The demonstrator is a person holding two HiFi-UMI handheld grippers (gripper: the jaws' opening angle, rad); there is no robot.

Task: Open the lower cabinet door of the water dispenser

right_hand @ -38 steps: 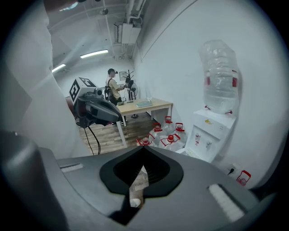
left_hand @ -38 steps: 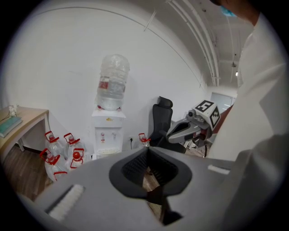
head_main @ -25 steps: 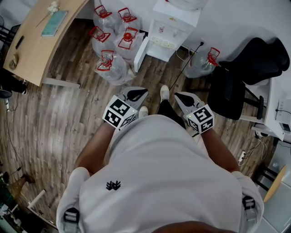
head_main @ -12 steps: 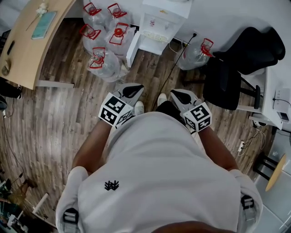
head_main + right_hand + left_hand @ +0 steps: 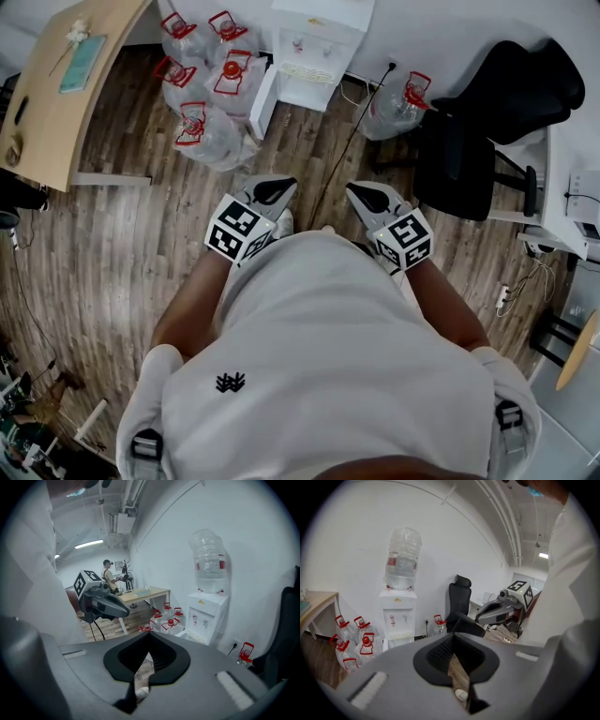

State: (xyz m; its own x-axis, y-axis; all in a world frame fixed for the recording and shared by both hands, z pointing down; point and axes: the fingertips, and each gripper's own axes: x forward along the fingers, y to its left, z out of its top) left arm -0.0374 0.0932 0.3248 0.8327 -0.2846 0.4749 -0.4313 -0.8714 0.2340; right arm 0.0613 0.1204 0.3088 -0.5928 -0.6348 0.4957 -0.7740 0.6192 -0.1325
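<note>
The white water dispenser (image 5: 314, 47) stands against the far wall with a clear bottle (image 5: 403, 559) upside down on top. Its lower cabinet (image 5: 397, 641) shows below the taps, and a white panel (image 5: 264, 101) angles out from its lower left side; I cannot tell whether that is the door. My left gripper (image 5: 272, 190) and right gripper (image 5: 368, 199) are held out in front of the person's white shirt, some way short of the dispenser. Both point towards it, and each is shut with nothing between its jaws.
Several clear jugs with red caps (image 5: 202, 84) crowd the wooden floor left of the dispenser, and one more jug (image 5: 401, 98) lies to its right. A black office chair (image 5: 487, 131) stands at the right, a wooden desk (image 5: 56, 84) at the far left. A black cable (image 5: 342, 150) runs across the floor.
Both grippers have moved a little forward with the person, still shut. In the head view the dispenser and jugs sit higher and further left. The white shoes between the grippers are now hidden.
</note>
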